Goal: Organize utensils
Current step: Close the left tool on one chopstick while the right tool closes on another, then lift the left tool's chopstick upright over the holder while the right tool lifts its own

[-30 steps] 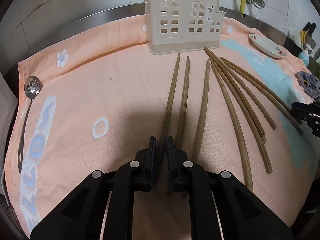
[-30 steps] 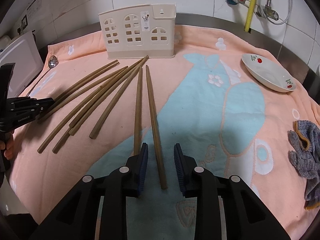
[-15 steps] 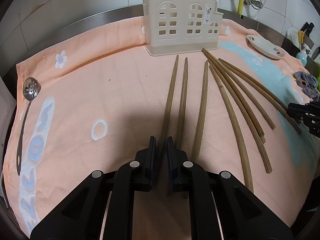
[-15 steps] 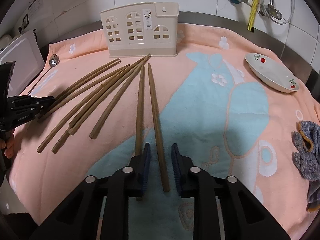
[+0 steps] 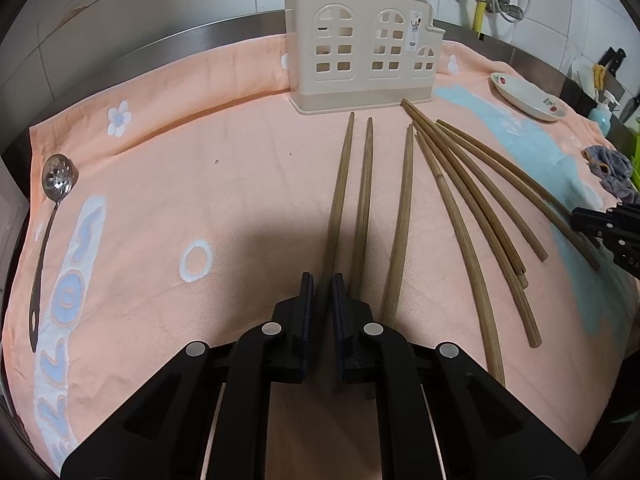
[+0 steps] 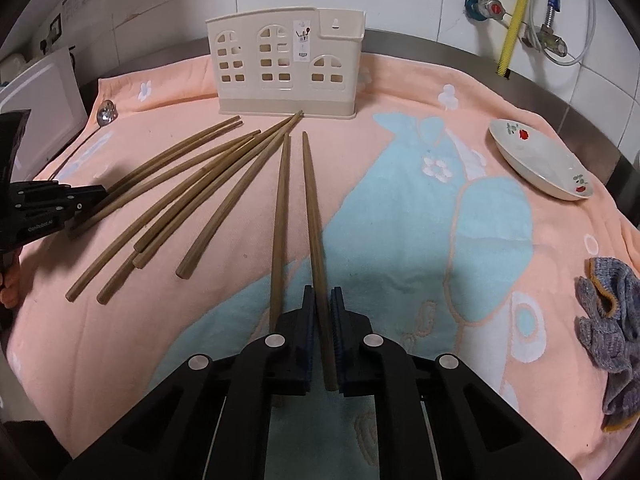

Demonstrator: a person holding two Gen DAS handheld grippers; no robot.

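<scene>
The left gripper [image 5: 321, 286] is clamped on the thick end of the leftmost chopstick [image 5: 338, 200], pads pinching it where it lies on the towel [image 5: 200, 160]; the grip sits at the butt end, likely so the thin tip leads toward the holder [image 5: 362, 66]; the right gripper [image 6: 321, 300] is likewise closed on the butt of the rightmost chopstick [image 6: 314, 216] (its neighbour [image 6: 280, 216] passes just outside the left pad, not gripped); both sticks look flat on the cloth, not yet lifted. Between the two held sticks the other chopsticks [image 6: 192, 196] fan out with thin tips converging near the holder's base, thick ends toward the person, which leaves every stick graspable from this side. The cream slotted holder stands upright at the back of the towel, empty as far as its window holes show; judged: grasp step done, lifting and dropping in comes next. A perforated spoon [image 5: 52, 208] lies well apart at the left edge; a dish [image 6: 548, 164] and a grey rag [image 6: 612, 328] sit off to the right.
</scene>
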